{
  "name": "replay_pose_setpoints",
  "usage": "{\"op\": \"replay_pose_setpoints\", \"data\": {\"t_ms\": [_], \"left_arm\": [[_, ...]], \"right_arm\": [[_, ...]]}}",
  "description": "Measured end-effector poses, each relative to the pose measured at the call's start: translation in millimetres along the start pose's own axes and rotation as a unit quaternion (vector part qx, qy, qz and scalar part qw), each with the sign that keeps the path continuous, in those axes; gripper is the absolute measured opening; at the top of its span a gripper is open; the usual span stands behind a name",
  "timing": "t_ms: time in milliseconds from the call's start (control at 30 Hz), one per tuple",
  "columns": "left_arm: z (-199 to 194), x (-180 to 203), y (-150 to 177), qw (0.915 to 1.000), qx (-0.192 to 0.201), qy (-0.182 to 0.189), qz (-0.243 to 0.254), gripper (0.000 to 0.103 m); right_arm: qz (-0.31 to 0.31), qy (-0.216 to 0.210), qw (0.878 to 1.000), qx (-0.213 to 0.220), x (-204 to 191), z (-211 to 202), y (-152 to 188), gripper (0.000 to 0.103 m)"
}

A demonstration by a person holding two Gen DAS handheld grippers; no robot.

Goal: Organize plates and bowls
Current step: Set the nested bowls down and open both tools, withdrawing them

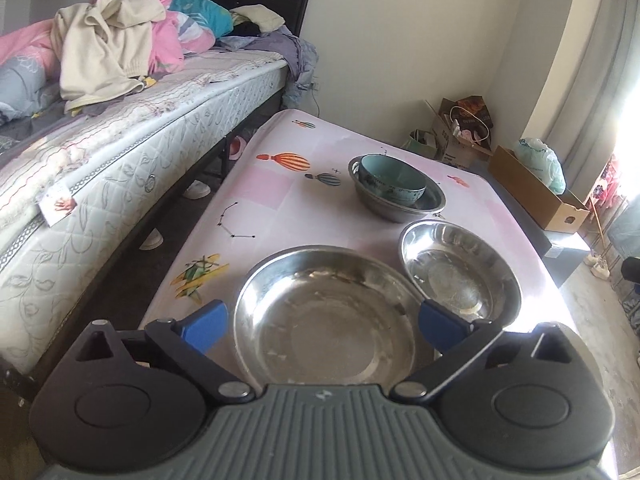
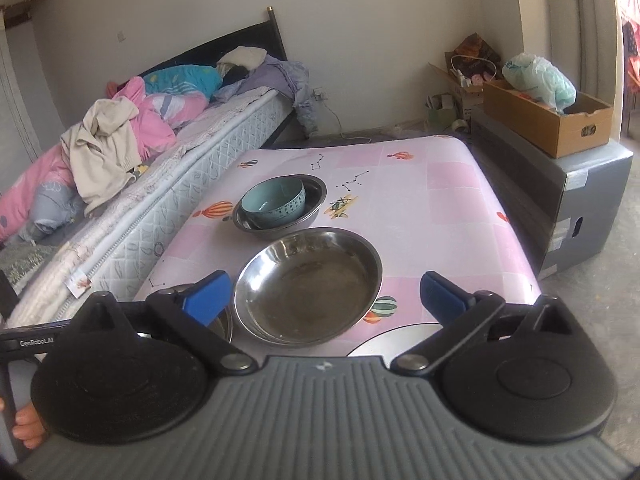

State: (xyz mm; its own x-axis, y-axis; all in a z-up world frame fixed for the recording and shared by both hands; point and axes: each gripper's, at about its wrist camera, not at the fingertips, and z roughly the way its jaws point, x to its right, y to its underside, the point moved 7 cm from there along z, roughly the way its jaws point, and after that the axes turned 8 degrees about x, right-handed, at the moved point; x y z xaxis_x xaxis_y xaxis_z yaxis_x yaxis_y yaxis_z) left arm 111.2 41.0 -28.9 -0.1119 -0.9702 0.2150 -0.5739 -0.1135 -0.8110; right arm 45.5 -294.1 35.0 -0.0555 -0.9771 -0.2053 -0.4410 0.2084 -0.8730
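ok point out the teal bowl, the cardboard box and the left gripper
teal bowl (image 2: 276, 200), right wrist view, on its inner wall
cardboard box (image 2: 540, 124), right wrist view, on its front side
left gripper (image 1: 322, 322), left wrist view, midway between its fingertips

Clothes (image 1: 108, 48) heaped on bed (image 1: 132, 152); cardboard box (image 2: 548, 120).

The pink-clothed table (image 1: 280, 200) bears two empty steel bowls (image 1: 326, 316) and a third (image 1: 400, 204) holding a teal bowl (image 1: 390, 180).

left claw (image 1: 322, 326): jaws wide, empty | right claw (image 2: 324, 300): jaws wide, empty (both angled downward)
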Motion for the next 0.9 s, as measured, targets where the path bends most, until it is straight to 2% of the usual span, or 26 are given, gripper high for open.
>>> {"op": "replay_pose_setpoints", "data": {"t_ms": [167, 300, 467, 533, 600, 700, 900], "left_arm": [[-10.0, -17.1, 20.0, 0.9997, -0.017, 0.003, -0.020, 0.103], [-14.8, -23.2, 30.9, 0.9996, -0.023, 0.008, -0.017, 0.103], [-21.5, -27.1, 36.7, 0.9998, -0.015, 0.010, -0.008, 0.103], [-21.1, -28.6, 38.1, 0.9998, -0.018, 0.009, -0.006, 0.103], [-20.0, -29.4, 40.2, 0.9997, -0.023, 0.008, -0.003, 0.103], [-17.7, -32.6, 43.0, 0.9996, -0.027, 0.005, -0.005, 0.103], [-14.4, -43.3, 45.1, 0.9984, -0.034, 0.018, -0.041, 0.103]], "right_arm": [[-0.058, 0.020, 0.998, -0.002, -33.0, -8.0, 9.6, 0.102], [-0.087, 0.036, 0.996, 0.000, -51.4, -14.1, 17.2, 0.102], [-0.142, 0.105, 0.984, 0.003, -67.1, -15.4, 26.0, 0.102], [-0.162, 0.117, 0.980, 0.010, -71.5, -16.2, 28.7, 0.102], [-0.171, 0.116, 0.978, 0.009, -74.6, -15.7, 31.0, 0.102], [-0.155, 0.093, 0.984, 0.002, -75.4, -14.7, 31.3, 0.102], [-0.117, 0.061, 0.991, 0.007, -71.5, -14.0, 25.5, 0.102]]}}
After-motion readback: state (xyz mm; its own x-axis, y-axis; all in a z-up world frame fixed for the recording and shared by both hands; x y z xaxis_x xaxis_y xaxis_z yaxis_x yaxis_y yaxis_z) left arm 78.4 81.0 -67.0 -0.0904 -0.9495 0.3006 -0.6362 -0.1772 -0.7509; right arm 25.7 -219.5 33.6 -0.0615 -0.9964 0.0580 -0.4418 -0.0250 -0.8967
